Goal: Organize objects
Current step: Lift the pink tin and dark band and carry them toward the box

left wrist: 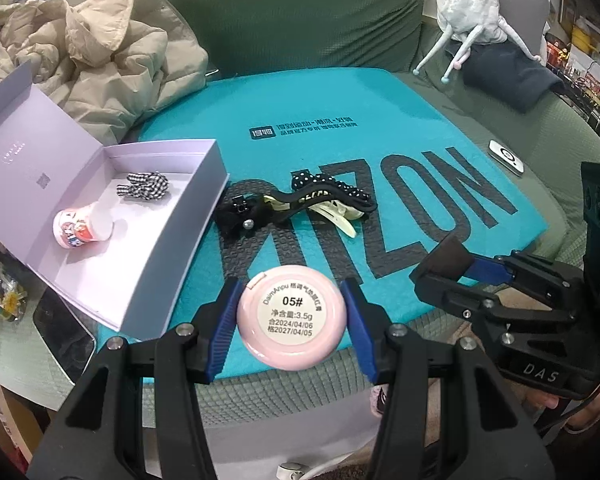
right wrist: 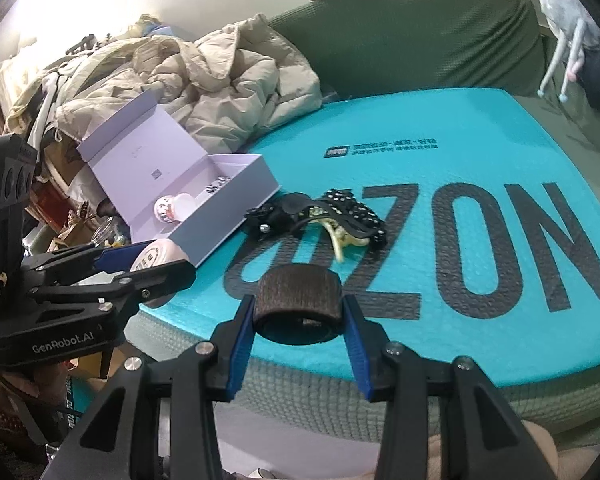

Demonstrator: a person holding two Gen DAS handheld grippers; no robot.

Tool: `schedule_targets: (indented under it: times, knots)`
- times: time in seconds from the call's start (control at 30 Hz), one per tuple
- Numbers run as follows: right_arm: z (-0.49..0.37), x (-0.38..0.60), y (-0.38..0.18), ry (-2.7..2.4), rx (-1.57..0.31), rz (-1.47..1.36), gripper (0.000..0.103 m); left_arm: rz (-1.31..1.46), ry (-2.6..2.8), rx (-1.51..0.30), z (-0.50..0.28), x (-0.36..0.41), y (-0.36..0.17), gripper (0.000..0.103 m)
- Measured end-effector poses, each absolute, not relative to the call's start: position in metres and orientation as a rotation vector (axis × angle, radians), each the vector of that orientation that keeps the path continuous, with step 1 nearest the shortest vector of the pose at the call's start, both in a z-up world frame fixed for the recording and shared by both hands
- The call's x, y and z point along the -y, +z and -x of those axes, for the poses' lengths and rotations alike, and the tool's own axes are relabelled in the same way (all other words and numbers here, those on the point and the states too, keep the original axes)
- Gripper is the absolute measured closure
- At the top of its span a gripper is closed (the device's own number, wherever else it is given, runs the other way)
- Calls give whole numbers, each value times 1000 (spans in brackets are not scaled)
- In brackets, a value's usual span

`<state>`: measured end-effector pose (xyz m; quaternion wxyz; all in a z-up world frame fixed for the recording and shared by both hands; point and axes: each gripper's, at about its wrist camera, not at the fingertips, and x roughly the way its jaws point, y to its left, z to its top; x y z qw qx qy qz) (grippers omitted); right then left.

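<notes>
My left gripper (left wrist: 291, 318) is shut on a round pink compact (left wrist: 291, 317) with a white label, held above the near edge of the teal mat (left wrist: 380, 112). My right gripper (right wrist: 299, 314) is shut on a dark brown band (right wrist: 298, 294), also seen at right in the left wrist view (left wrist: 446, 258). An open lilac box (left wrist: 148, 232) at left holds a checked bow (left wrist: 146, 187) and a small pink jar (left wrist: 83, 225). A pile of black and cream hair clips (left wrist: 296, 204) lies on the mat beside the box.
A beige jacket (left wrist: 100, 76) lies behind the box on the green sofa (left wrist: 300, 20). A phone (left wrist: 64, 336) and a glass jar (left wrist: 0, 288) sit at lower left. A white device (left wrist: 506, 156) lies right of the mat. White and dark clothes (left wrist: 496, 40) are at back right.
</notes>
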<state>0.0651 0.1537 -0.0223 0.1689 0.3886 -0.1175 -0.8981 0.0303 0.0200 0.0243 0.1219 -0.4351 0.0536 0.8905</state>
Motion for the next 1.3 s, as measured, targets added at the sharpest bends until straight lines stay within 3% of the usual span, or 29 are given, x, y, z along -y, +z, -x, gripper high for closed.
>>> schedule_targets:
  times: [1.3]
  knots:
    - [-16, -44, 10, -2384, 10, -1092, 60, 1261, 2842, -19, -25, 92, 46, 54]
